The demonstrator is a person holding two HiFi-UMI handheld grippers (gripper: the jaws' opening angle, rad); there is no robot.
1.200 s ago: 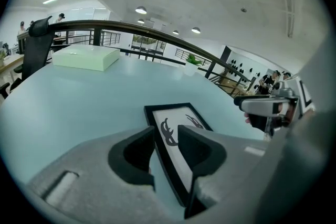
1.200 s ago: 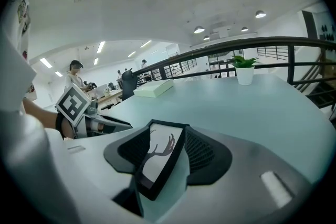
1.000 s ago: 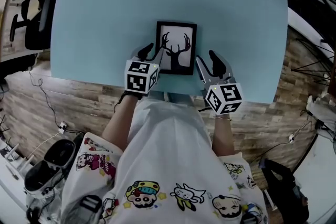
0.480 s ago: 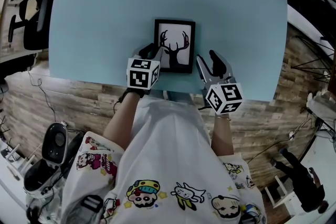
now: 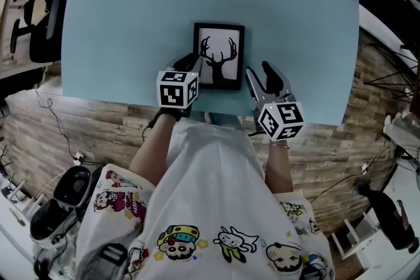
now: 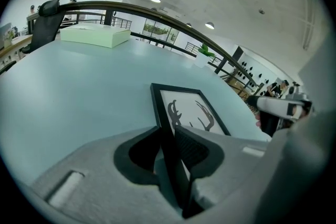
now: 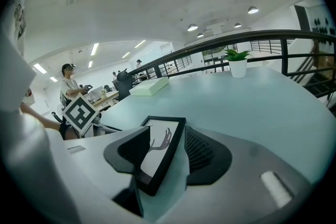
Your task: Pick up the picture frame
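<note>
From above, the picture frame (image 5: 218, 56), a black-edged print of antlers, lies flat on the pale blue table (image 5: 131, 23) near its front edge, with a gripper at each lower corner. Only the closer views show how the jaws meet it. At the frame's left border, the left gripper (image 5: 190, 65) has just been closing its jaws. The left gripper view shows the left gripper (image 6: 167, 134) with that border (image 6: 189, 110) standing between the pads, the right pad close against it and a strip of table showing beside the left pad, so nothing is pinched yet. At the right corner, the right gripper (image 5: 260, 75) is spread. In its own view, the right gripper (image 7: 167, 134) has the frame's corner (image 7: 157, 157) lying loose between the jaws, with a gap on each side.
</note>
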